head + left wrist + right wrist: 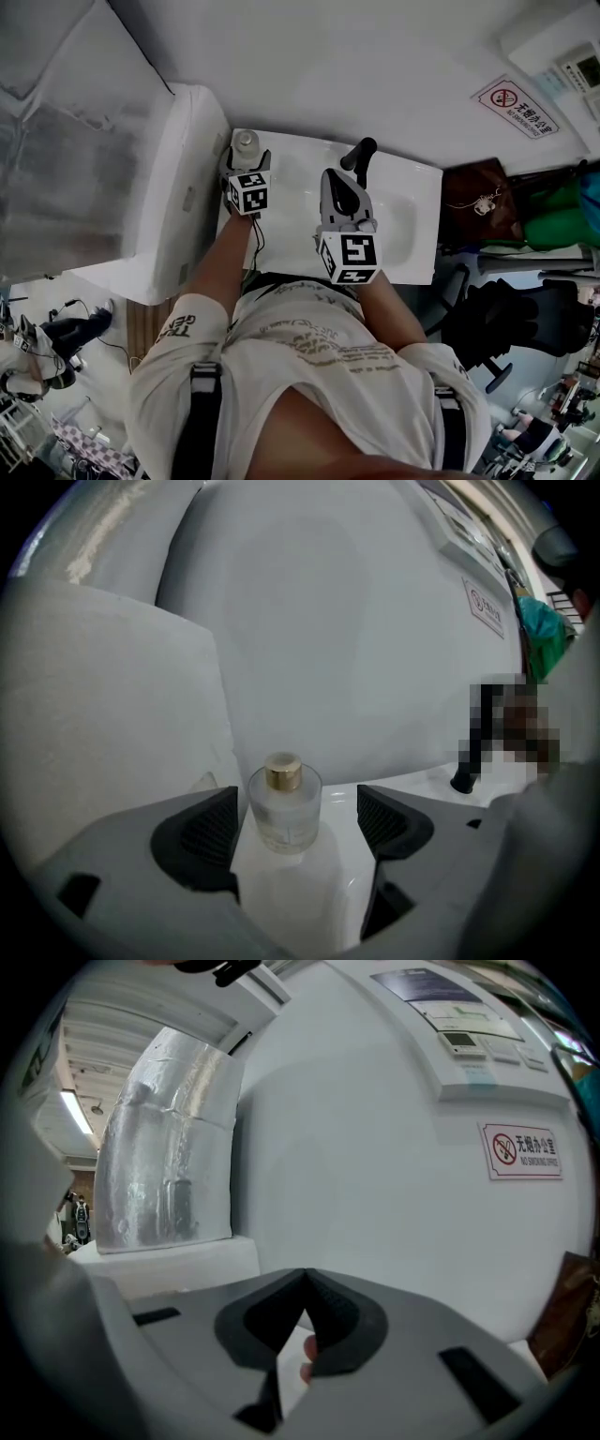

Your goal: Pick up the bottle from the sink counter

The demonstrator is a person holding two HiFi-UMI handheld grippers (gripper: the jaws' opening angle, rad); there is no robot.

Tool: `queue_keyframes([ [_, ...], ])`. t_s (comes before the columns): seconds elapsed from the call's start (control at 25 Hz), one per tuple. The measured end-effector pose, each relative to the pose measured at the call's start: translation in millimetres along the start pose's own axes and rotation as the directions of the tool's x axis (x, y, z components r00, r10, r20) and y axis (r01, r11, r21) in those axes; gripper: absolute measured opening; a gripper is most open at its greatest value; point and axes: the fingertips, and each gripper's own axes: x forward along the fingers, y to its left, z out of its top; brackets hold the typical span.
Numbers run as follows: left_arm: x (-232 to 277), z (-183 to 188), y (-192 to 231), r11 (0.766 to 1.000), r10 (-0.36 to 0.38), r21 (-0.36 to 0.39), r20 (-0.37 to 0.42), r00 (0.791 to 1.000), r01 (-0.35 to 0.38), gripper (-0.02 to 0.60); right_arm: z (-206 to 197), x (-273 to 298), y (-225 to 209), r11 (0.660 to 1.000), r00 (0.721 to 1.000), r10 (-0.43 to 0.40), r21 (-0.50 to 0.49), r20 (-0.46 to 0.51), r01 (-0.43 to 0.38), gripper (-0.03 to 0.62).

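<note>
In the head view the bottle stands on the sink worktop, at its back left corner, just ahead of my left tool. In the left gripper view that tool's jaws gape either side of the glass body without touching it; it looks light, slick and breakable, so I'd grip mid-body, below the cap. The right gripper view shows my right tool closed and empty.

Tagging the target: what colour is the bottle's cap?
Gold cap on a clear glass bottle; clearest in the left gripper view.

I can read just one white rectangular wall sign: a red no-smoking symbol beside the characters 无烟办公室.
</note>
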Motion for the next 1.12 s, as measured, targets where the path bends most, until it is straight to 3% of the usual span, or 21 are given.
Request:
queue_keyframes([
  [0.56,26.7,-12.8,8.4,0.999,-0.012,-0.050,-0.028,1.000,0.011,0.379,-15.0,9.2,-0.2,1.000,0.998,-0.014,-0.021,-0.060,0.013,0.023],
  [0.88,46.0,-12.4,9.0,0.993,-0.016,-0.117,-0.033,0.999,0.012,0.379,-21.2,14.6,-12.3,0.999,0.996,-0.036,-0.034,-0.082,0.034,0.023],
  [1.12,51.0,-10.0,18.7,0.995,0.008,-0.102,-0.019,1.000,-0.010,0.377,-22.5,16.7,-13.6,0.999,0.995,-0.035,-0.044,-0.092,0.031,0.023],
])
